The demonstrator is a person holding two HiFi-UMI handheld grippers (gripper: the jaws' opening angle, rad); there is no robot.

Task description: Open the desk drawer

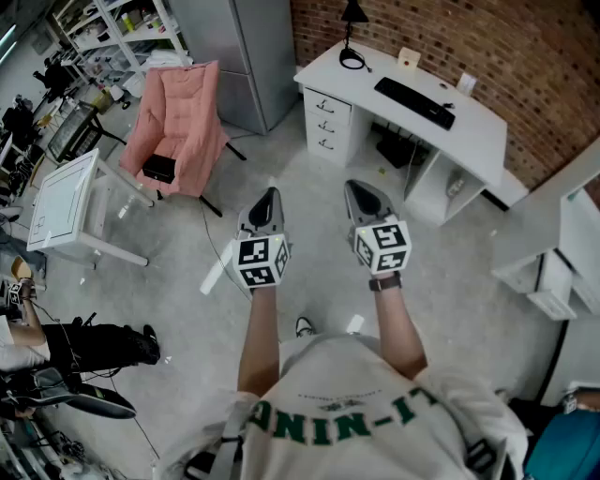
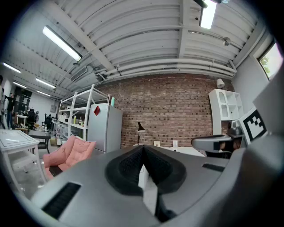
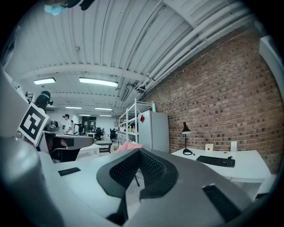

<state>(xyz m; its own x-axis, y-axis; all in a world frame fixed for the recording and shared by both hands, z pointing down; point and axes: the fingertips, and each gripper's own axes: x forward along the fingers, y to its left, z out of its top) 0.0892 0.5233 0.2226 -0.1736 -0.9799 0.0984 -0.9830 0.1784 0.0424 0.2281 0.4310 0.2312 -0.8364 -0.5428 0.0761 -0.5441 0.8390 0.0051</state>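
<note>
The white desk (image 1: 469, 131) stands against the brick wall at the upper right of the head view, a few steps away from me. Its stack of three drawers (image 1: 326, 120) is at its left end, all closed. A black keyboard (image 1: 414, 101) and a black lamp (image 1: 352, 19) sit on top. My left gripper (image 1: 267, 199) and right gripper (image 1: 360, 190) are held side by side over the floor, pointing toward the desk. Both are shut with nothing between their pads, as the left gripper view (image 2: 143, 153) and right gripper view (image 3: 139, 155) show. The desk top (image 3: 239, 170) appears right of the right gripper's jaws.
A pink armchair (image 1: 178, 127) and a grey fridge (image 1: 242, 56) stand left of the desk. A white side table (image 1: 66, 202) is further left, and a white shelf unit (image 1: 562, 253) is at the right. A person (image 1: 56, 347) sits at the lower left.
</note>
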